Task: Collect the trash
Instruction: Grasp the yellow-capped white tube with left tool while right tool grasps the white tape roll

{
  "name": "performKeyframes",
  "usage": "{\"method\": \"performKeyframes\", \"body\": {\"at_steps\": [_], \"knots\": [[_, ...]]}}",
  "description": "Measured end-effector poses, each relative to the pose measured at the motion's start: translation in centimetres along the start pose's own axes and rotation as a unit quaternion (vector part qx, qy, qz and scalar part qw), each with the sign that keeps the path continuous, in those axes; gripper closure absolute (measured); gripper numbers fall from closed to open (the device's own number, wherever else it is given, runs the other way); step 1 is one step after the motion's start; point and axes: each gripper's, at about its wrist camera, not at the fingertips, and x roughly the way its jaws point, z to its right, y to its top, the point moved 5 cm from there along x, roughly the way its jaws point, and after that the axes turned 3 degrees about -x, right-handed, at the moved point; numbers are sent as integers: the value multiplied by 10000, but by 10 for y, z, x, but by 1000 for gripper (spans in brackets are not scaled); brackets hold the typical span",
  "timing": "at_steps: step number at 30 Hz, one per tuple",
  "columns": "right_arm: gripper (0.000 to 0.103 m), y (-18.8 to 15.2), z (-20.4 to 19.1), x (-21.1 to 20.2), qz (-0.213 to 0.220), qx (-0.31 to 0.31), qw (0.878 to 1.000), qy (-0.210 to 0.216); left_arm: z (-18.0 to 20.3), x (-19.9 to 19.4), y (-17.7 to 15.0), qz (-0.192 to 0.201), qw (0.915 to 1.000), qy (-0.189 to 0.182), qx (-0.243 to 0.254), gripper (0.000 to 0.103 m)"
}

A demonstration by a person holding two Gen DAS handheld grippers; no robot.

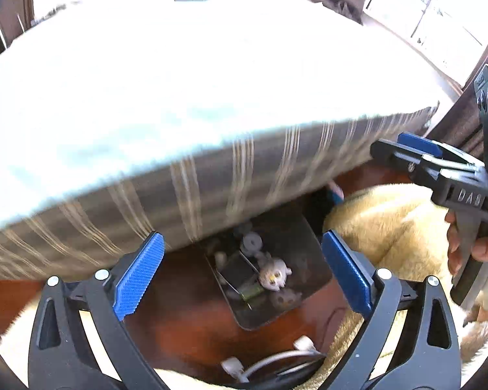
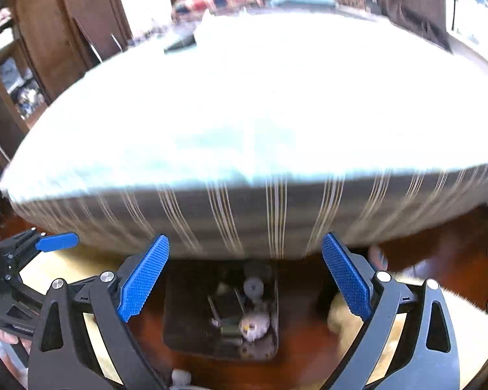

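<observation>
The bed [image 1: 211, 175] overhangs the far end of the dark bin [image 1: 312, 260], so its open top is reachable only from the near side. Crumpled paper [image 1: 273, 274] and scraps already lie in the bin. A fluffy rug [image 1: 390, 227] crowds its right edge; white cables [image 1: 276, 357] lie on the wooden floor [image 1: 185, 318] just before it.

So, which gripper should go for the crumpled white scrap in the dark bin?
Probably the left gripper: open, with the crumpled white scrap almost centred between its pads. The right gripper, also open, sits similarly.
</observation>
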Motion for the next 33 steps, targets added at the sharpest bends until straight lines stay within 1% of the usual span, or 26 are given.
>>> {"method": "performKeyframes", "body": {"at_steps": [2, 5, 7, 8, 10, 13, 15, 17, 20, 22, 24, 26, 28, 33], "knots": [[4, 19, -1, -9, 217, -70, 9997, 15, -3, -18, 15, 215, 9997, 51, 53, 9], [4, 48, 0, -10, 438, -189, 9988, -92, -9, -35, 39, 465, 9988, 66, 107, 8], [4, 68, 1, -3, 494, -183, 9986, -77, -18, -38, 55, 582, 9979, 264, 118, 8], [4, 77, 2, -1, 475, -139, 9988, -50, -22, -38, 65, 660, 9971, 360, 149, 8], [4, 93, 5, 11, 455, -18, 9990, 25, -29, -36, 82, 738, 9962, 440, 111, 8], [4, 113, 13, 29, 469, 84, 9989, -15, -46, -28, 110, 841, 9947, 589, -34, 8], [4, 125, 17, 41, 453, 156, 9988, -71, -58, -18, 133, 917, 9921, 849, -64, 8], [4, 137, 21, 56, 445, 138, 9988, -135, -68, -6, 151, 900, 9910, 987, -128, 8], [4, 155, 19, 76, 434, -36, 9988, -227, -83, 10, 174, 791, 9917, 981, -255, 8], [10, 165, 16, 90, 369, -114, 9989, -255, -91, 21, 190, 749, 9914, 1036, -271, 8], [17, 174, 15, 100, 293, -103, 9994, -161, -98, 31, 206, 740, 9909, 1098, -248, 8], [21, 183, 13, 109, 241, -136, 9996, -96, -102, 38, 216, 734, 9905, 1133, -248, 8], [24, 189, 12, 116, 201, -152, 9997, -41, -103, 48, 227, 716, 9913, 1092, -189, 8], [33, 197, 6, 130, 110, -256, 9996, -21, -104, 72, 245, 493, 9930, 1071, -59, 8]]}}
